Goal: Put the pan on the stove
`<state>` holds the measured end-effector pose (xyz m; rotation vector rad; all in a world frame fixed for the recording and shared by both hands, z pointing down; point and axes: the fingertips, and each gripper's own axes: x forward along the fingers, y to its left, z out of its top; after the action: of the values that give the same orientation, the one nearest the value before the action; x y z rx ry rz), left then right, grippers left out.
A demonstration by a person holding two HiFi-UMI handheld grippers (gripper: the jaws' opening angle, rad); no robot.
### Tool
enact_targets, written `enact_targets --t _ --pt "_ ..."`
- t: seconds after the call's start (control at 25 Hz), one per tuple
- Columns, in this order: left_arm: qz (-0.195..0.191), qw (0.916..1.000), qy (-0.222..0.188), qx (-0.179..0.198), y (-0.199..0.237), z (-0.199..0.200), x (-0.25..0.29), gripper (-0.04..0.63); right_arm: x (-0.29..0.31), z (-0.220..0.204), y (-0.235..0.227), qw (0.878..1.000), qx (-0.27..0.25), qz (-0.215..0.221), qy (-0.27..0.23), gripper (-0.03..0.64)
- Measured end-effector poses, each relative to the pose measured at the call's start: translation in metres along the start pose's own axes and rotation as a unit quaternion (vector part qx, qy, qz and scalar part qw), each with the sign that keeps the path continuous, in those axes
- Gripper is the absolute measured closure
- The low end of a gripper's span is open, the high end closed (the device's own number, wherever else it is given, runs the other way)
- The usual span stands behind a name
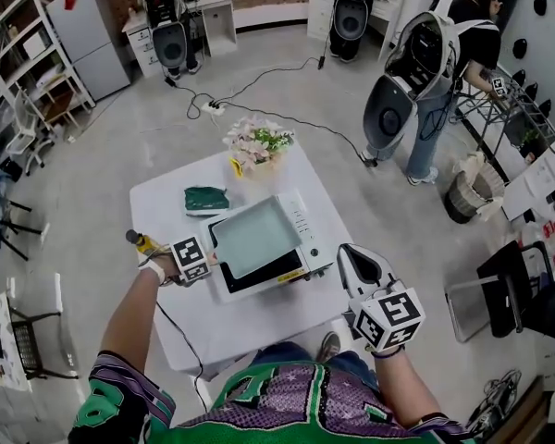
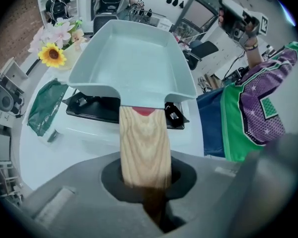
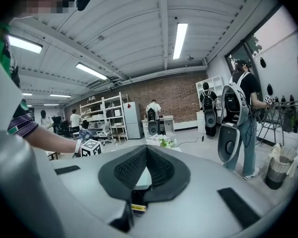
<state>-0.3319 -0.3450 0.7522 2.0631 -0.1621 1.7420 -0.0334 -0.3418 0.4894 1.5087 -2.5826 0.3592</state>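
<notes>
Wood-grain handle (image 2: 144,143) of the pale green square pan (image 2: 131,58) is pinched in the left tool (image 2: 145,181), the pan over the white stove (image 1: 302,222) on the white surface (image 1: 166,202). Right tool (image 3: 147,152), pressed together and empty, hangs right of the stove.

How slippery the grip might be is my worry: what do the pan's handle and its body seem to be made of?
The handle looks like light wood, going by its flowing grain lines; the finish is matte and seemingly unvarnished. The pan is a smooth, even pale blue-green with a soft sheen, probably coated or enamelled metal, though the look alone cannot settle that.
</notes>
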Motion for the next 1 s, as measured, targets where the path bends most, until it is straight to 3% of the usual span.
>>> enact_targets --t 0.28,0.48,0.72,0.88,1.0 --pt "-0.022 0.9996 0.012 0.009 0.002 0.000 -0.003 0.557 0.004 -0.004 -0.002 1.000 0.006 -0.001 0.005 0.617" --pt "-0.012 0.9977 0.055 0.038 0.010 -0.006 -0.010 0.554 0.003 -0.005 -0.003 1.000 0.007 0.000 0.005 0.617" --pt "-0.017 0.9986 0.045 0.023 0.011 -0.008 -0.011 0.541 0.001 -0.009 0.002 1.000 0.006 0.001 0.008 0.617" --pt "-0.021 0.9995 0.021 0.013 0.008 0.000 -0.013 0.458 -0.003 -0.012 0.001 1.000 0.007 0.001 0.010 0.617" --pt "-0.016 0.9994 0.027 0.013 0.010 -0.001 -0.012 0.423 -0.003 -0.011 0.003 1.000 0.007 0.002 0.011 0.617"
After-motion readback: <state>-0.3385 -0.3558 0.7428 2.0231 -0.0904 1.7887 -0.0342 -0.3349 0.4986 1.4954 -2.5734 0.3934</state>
